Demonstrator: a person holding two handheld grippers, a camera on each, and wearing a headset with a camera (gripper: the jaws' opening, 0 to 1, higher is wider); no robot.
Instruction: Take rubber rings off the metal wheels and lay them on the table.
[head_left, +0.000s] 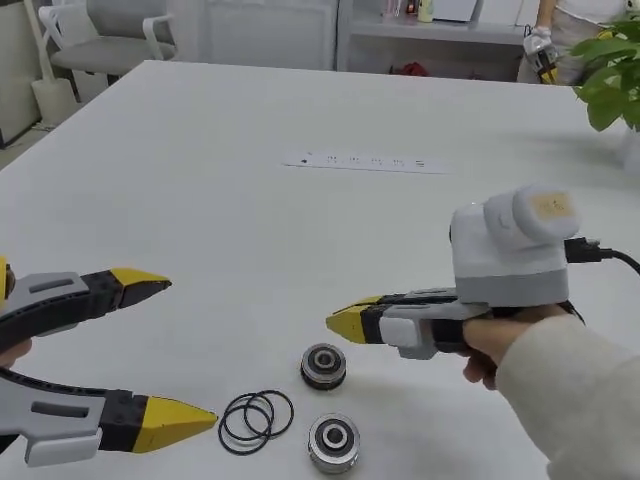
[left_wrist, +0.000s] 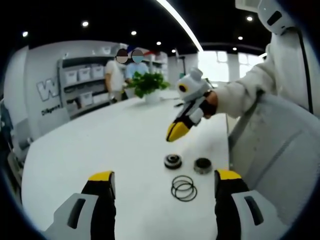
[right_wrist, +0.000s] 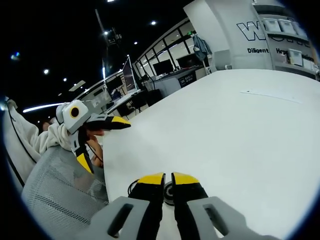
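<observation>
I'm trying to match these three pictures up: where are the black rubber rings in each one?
Head view: the rubber rings lie bottom centre, left of two metal wheels.
Left gripper view: the rings lie lower centre, just below both wheels.
Right gripper view: a dark loop, probably the rings, peeks out left of the jaw tips.
Shared landmark: the wheels beside them.

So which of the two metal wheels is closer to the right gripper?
The far wheel, lying right by the shut yellow jaws of the right gripper. The other wheel lies closer to the person, beside the loose rubber rings.
</observation>
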